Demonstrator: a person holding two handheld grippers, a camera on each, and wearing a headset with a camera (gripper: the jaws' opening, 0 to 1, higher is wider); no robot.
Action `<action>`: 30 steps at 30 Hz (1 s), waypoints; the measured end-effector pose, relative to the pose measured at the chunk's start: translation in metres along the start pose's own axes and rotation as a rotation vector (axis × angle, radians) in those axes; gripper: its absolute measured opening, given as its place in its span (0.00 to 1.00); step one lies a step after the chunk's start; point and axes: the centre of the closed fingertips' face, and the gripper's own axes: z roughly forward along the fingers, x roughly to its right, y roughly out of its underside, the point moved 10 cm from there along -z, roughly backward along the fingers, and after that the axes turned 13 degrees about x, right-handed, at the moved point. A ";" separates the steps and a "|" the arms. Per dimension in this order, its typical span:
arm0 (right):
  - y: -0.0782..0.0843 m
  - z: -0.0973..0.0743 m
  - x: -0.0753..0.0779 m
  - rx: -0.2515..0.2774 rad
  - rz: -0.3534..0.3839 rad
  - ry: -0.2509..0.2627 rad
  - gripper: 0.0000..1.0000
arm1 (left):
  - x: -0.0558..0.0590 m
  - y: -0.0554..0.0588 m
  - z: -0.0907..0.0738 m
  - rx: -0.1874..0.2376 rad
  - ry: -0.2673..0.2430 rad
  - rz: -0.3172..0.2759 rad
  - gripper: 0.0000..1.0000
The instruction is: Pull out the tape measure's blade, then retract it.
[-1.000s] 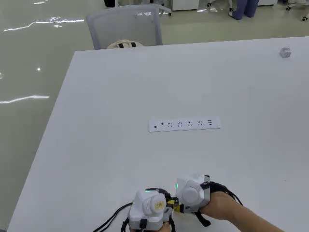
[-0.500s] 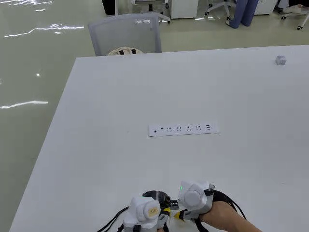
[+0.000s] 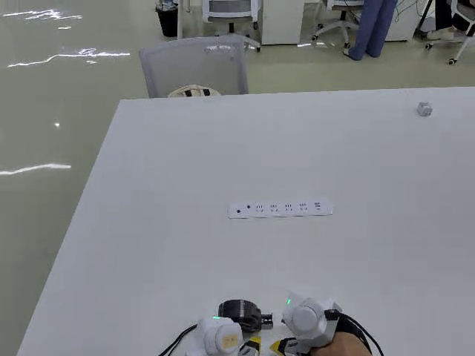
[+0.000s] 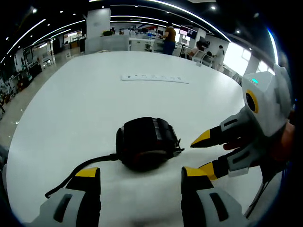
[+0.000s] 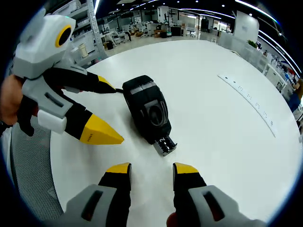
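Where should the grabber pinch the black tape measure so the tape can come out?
Probably the small metal hook at the tape measure's mouth. It sticks out of the case toward the right gripper, whose open jaws face it, so come straight in from there. The left gripper could steady the broad case from its own side.

Head view: the bottom edge cuts off the left gripper (image 3: 251, 344) and the right gripper (image 3: 282, 345), so I cannot see either set of jaws whole. The left gripper's white body covers the near side of the black round-cased tape measure (image 3: 239, 314).

Left gripper view: I cannot trace the free end of the thin black cord (image 4: 102, 158) off the tape measure. The case markings are too blurred to read.

Far beyond the tape measure, to its right, is a small grey object (image 3: 424, 109), too small to identify. Further beyond, a person in blue trousers (image 3: 375, 18) is cut off at the top edge.
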 end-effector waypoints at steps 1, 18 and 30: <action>0.000 -0.001 -0.002 0.000 0.003 0.003 0.35 | -0.001 0.000 -0.002 0.000 0.000 -0.001 0.66; 0.005 -0.021 -0.036 0.029 0.135 0.107 0.36 | -0.016 0.017 -0.031 -0.024 0.035 -0.006 0.70; 0.011 -0.037 -0.052 0.059 0.207 0.177 0.40 | -0.022 0.024 -0.047 -0.028 0.060 -0.005 0.71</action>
